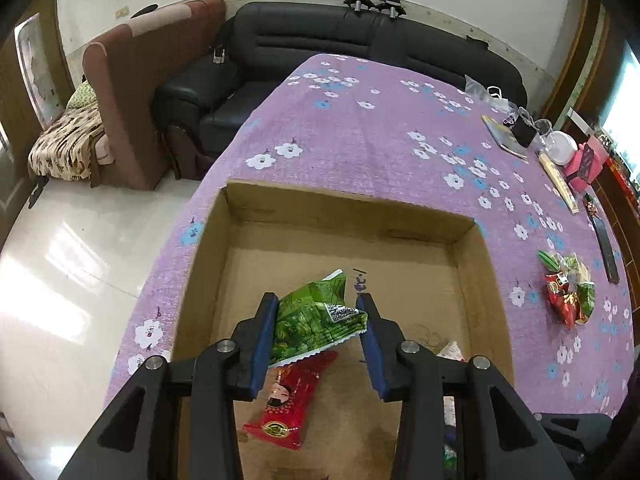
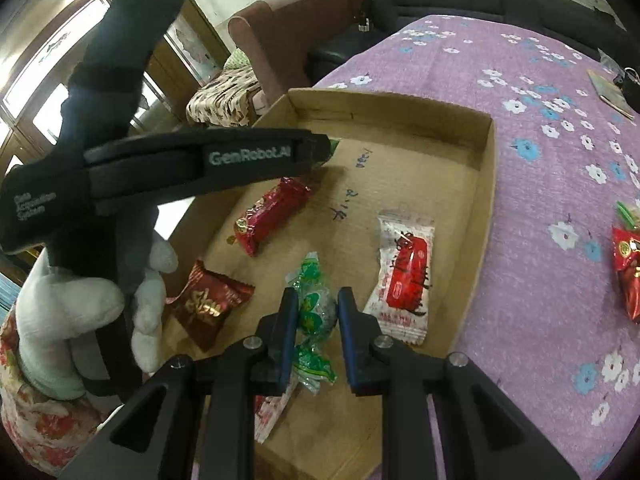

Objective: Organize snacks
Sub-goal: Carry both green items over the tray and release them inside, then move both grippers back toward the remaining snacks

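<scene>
A shallow cardboard box point(image 1: 476, 264) lies on the purple flowered tablecloth. My left gripper point(image 1: 318, 308) is shut on a green snack packet point(image 1: 316, 320), held above a red packet point(image 1: 288, 400) in the box. My right gripper point(image 2: 318, 312) is shut on a green-wrapped candy point(image 2: 314, 312) low over the box floor point(image 2: 420, 176). In the right wrist view the box holds a red packet point(image 2: 272, 216), a dark red packet point(image 2: 208, 304) and a white-and-red packet point(image 2: 404, 276). A small pile of loose snacks point(image 1: 568, 288) lies on the cloth right of the box; it also shows in the right wrist view point(image 2: 628, 264).
The left gripper's body and strap point(image 2: 180, 160), held by a gloved hand point(image 2: 80, 312), fill the left of the right wrist view. A book point(image 1: 504, 136), cups, a pink box point(image 1: 586, 162) and a dark remote point(image 1: 606, 246) stand along the table's right edge. Sofas point(image 1: 320, 40) stand beyond the table.
</scene>
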Available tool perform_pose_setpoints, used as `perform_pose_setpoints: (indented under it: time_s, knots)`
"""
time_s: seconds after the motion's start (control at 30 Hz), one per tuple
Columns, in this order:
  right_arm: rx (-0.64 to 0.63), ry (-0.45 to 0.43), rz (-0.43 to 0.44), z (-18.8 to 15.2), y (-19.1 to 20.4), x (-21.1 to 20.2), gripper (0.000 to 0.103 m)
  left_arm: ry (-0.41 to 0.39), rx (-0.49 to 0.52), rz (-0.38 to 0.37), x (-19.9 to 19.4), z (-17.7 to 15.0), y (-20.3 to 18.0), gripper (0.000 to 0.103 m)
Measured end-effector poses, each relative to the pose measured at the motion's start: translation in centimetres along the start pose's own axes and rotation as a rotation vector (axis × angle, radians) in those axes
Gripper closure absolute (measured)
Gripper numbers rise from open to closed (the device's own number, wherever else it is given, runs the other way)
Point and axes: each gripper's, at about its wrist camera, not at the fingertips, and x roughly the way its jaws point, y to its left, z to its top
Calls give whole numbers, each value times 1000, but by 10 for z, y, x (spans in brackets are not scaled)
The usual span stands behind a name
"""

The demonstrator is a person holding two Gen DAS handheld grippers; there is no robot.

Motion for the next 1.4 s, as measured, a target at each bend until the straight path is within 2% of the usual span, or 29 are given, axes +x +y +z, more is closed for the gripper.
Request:
perform_pose_setpoints:
  time_s: [0.3, 0.53, 0.7, 0.8, 0.93, 1.03, 1.1, 1.17, 1.2, 1.33, 1.4]
  knots:
    - [13, -6, -1, -1, -1, -1, 83, -27, 5, 24, -3, -1, -1, 61]
    - [8, -4, -22, -4, -1, 5, 83, -71, 38, 89, -11, -5, -10, 60]
    - [-21, -31, -58, -6, 7, 2, 82, -69, 2, 69, -14, -3, -5, 59]
    - [-37, -61, -57, -7, 12, -10, 77, -90, -13, 50, -27, -4, -5, 57]
    - [-39, -124, -37, -13, 13, -40, 76, -166, -62, -2, -65, -7, -5, 46]
    - [-14, -175, -32, -25, 0, -67, 71, -229, -79, -42, -95, -15, -13, 36]
    - [12, -201, -38, -34, -13, -84, 71, -262, -93, -54, -111, -22, -20, 28]
    - [53, -230, -44, -39, -28, -100, 71, -291, -119, -73, -125, -33, -29, 12]
    - [84, -253, -51, -46, -39, -112, 71, -301, -131, -95, -131, -38, -33, 9]
    - [207, -368, -90, -76, -75, -160, 71, -339, -185, -253, -151, -71, -51, 7]
    - [271, -435, -119, -94, -91, -188, 70, -353, -190, -301, -158, -80, -59, 6]
